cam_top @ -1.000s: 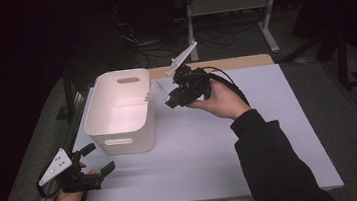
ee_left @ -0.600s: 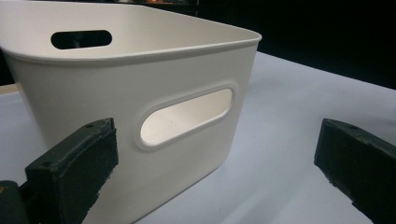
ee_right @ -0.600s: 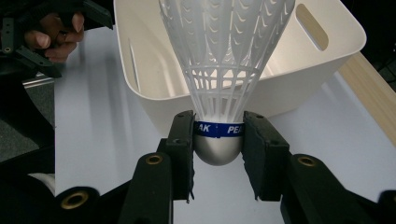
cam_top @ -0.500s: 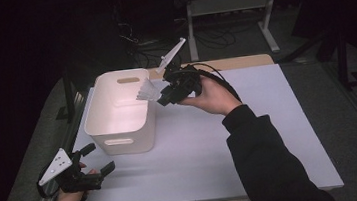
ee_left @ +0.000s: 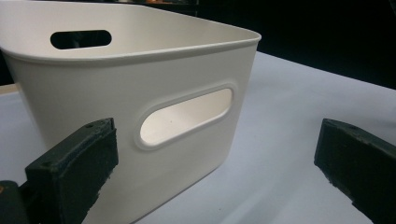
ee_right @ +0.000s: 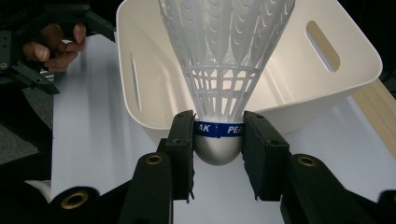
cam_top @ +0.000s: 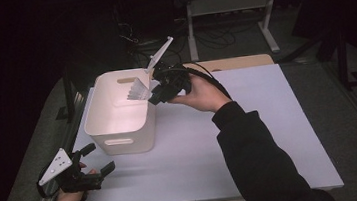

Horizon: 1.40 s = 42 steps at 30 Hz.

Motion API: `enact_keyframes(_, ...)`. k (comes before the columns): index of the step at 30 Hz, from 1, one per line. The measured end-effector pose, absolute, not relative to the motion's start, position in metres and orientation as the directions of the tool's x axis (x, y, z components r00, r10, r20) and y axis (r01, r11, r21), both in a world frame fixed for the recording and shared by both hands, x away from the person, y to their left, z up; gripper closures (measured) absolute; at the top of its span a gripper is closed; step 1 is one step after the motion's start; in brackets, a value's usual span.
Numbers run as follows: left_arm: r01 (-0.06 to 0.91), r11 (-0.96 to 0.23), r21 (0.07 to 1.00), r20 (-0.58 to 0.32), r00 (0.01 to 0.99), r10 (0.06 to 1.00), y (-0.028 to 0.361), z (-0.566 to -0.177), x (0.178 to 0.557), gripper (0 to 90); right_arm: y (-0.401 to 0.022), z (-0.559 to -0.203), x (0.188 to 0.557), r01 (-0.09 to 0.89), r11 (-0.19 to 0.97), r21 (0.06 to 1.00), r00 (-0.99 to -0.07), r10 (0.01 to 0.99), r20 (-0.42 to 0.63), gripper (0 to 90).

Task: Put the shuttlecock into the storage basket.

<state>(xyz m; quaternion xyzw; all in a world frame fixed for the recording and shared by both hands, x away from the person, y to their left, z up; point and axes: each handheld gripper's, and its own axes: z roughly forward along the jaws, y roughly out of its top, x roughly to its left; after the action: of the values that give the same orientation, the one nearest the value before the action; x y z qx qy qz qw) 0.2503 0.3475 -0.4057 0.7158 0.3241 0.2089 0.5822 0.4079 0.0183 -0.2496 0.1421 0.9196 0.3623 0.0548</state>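
Right tongs (ee_right: 218, 140) clamped tight on the shuttlecock (ee_right: 223, 70), both jaws pressing the rounded cap just under the blue band, white skirt fanning out ahead. In the high view, shuttlecock (cam_top: 138, 91) hanging over the right rim of the white bin (cam_top: 99, 120), which sits by the worktop's (cam_top: 270, 136) far left corner, skirt out over the opening, cap at the rim itself. Left tongs (cam_top: 94, 161) parked near the front left corner, jaws spread wide with nothing between them (bin's handle slot straight ahead in the left gripper view (ee_left: 187, 116), not touched). Now the risks, judged from here: cap round and smooth, grip only on a narrow strip of it, so any wobble could squirt it out sideways before time. Letting go this close to the rim could bounce the cap off the wall and drop it onto the worktop rather than inside. Light skirt likely to catch air, or snag on a jaw while opening, and tip the fall off line. Bin unheld, so a knock from the right tongs could shove it toward the left edge.
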Motion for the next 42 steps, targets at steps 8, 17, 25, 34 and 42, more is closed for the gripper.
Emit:
enact_keyframes(8, 0.221, -0.112, 0.969, -0.078, 0.704, 0.706, 0.347, -0.406, 0.250, 0.0, 0.032, -0.246, 0.409, 0.198, 0.706, 0.680, -0.961, 0.276, -0.006, 63.8)
enact_keyframes(17, 0.222, -0.113, 0.969, -0.079, 0.704, 0.706, 0.347, -0.406, 0.250, 0.0, 0.045, -0.247, 0.411, 0.185, 0.713, 0.676, -0.966, 0.257, -0.006, 63.8)
enact_keyframes(25, 0.222, -0.114, 0.968, -0.078, 0.704, 0.706, 0.347, -0.406, 0.250, 0.0, 0.059, -0.252, 0.412, 0.170, 0.719, 0.673, -0.971, 0.239, -0.010, 63.8)
enact_keyframes(34, 0.221, -0.115, 0.968, -0.077, 0.705, 0.705, 0.347, -0.406, 0.250, 0.0, 0.073, -0.262, 0.415, 0.162, 0.732, 0.661, -0.976, 0.216, 0.000, 63.8)
enact_keyframes(42, 0.222, -0.115, 0.968, -0.078, 0.705, 0.705, 0.347, -0.406, 0.251, 0.0, 0.081, -0.267, 0.416, 0.157, 0.737, 0.658, -0.979, 0.203, 0.007, 63.8)
